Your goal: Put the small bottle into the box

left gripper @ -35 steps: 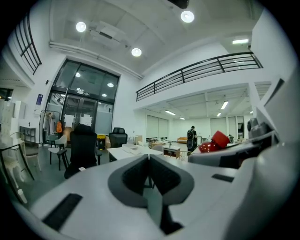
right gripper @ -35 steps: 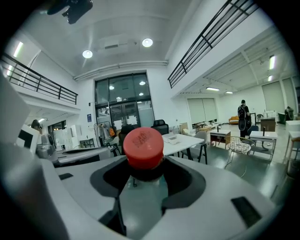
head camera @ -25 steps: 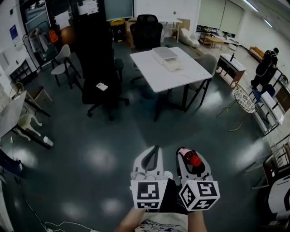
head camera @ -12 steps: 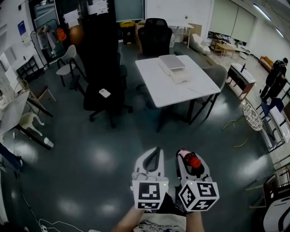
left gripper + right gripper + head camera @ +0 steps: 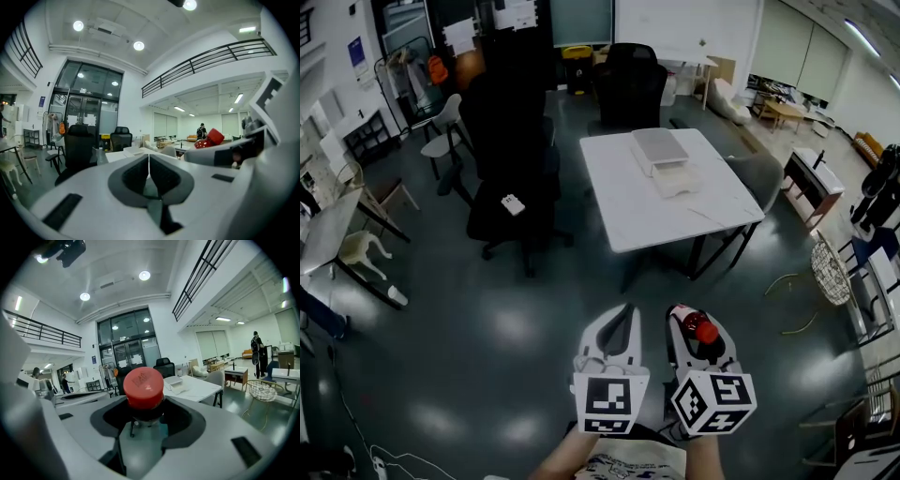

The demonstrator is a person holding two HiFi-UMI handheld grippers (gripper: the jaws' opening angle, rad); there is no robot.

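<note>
The small bottle (image 5: 701, 332) sits pinched in your right gripper (image 5: 694, 323) at the lower centre of the head view, its red cap (image 5: 705, 331) pointing away from you. In the right gripper view that cap (image 5: 145, 387) fills the middle of the frame, with the jaws clamped on the bottle's neck below it. Just to its left in the head view, your left gripper (image 5: 622, 315) is held alongside with its jaws pressed together on nothing, and the left gripper view shows them meeting in a thin seam. The same view catches the bottle's cap (image 5: 214, 138) at centre right. Both grippers hang above the dark, glossy floor (image 5: 487, 328). The box (image 5: 659, 148), pale grey and low, rests on the far part of the white table (image 5: 628, 202) in the upper centre of the head view, well apart from the bottle. A black office chair (image 5: 506, 192) stands to the table's left.
</note>
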